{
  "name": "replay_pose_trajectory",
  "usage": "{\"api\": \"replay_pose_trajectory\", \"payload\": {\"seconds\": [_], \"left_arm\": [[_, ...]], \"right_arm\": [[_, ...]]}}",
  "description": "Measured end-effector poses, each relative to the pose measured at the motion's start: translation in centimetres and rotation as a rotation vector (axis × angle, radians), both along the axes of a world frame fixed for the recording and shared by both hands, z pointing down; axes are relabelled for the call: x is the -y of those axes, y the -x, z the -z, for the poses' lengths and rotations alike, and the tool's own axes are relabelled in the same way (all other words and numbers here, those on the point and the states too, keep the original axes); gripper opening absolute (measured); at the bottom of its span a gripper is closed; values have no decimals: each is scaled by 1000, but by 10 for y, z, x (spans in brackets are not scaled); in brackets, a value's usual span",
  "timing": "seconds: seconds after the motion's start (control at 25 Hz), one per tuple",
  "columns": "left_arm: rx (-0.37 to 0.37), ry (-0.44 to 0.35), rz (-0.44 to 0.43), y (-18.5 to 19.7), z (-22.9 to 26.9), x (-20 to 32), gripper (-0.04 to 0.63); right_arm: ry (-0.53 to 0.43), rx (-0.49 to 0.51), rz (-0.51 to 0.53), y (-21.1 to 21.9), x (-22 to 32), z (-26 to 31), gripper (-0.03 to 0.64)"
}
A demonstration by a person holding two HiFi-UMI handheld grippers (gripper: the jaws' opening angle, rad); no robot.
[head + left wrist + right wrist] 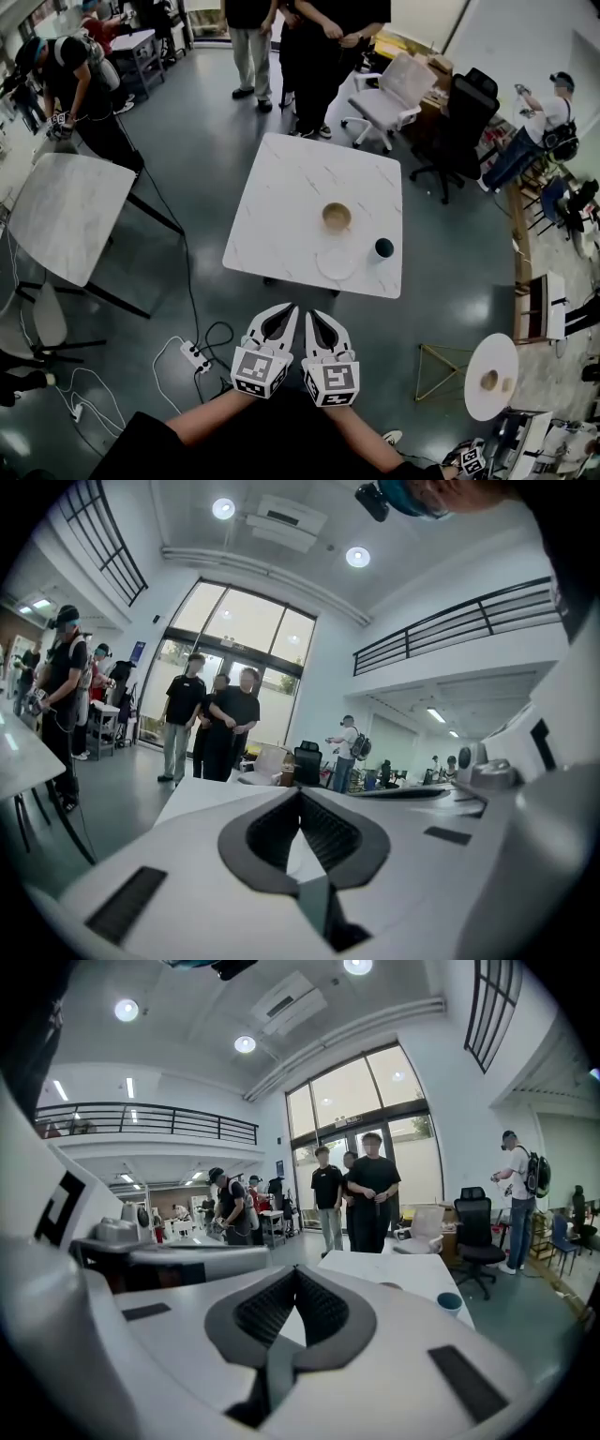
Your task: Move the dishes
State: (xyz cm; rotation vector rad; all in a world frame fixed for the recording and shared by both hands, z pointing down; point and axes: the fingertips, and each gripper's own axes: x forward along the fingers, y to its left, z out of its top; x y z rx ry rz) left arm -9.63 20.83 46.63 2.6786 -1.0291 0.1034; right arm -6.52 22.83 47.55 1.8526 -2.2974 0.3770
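Table (pixel 272 202) left half open, bowl (pixel 336 217), plate (pixel 337 263), cup (pixel 384 247) clustered right

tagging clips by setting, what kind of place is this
Likely an open office or lab hall: a white marble-look table, office chairs beside it, a mezzanine railing and a tall glass entrance.

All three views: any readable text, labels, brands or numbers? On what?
No text is readable in any view.
Left marker cube and right marker cube: square patterns only, no letters or digits.
Blue sign beside the entrance: too small to read.
Bowl, plate, cup: no print visible.
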Motion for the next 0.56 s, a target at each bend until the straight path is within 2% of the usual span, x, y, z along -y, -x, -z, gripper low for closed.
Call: {"api": "replay_pose_trajectory", "payload": {"seconds": [0.28, 0.56], "left_arm": [[13, -50, -40, -1, 13, -4, 17], [9, -89, -46, 11, 8, -7, 17]], "right_arm": [[-67, -22, -45, -2, -3, 22, 17], [-79, -34, -46, 10, -8, 12, 17]]}}
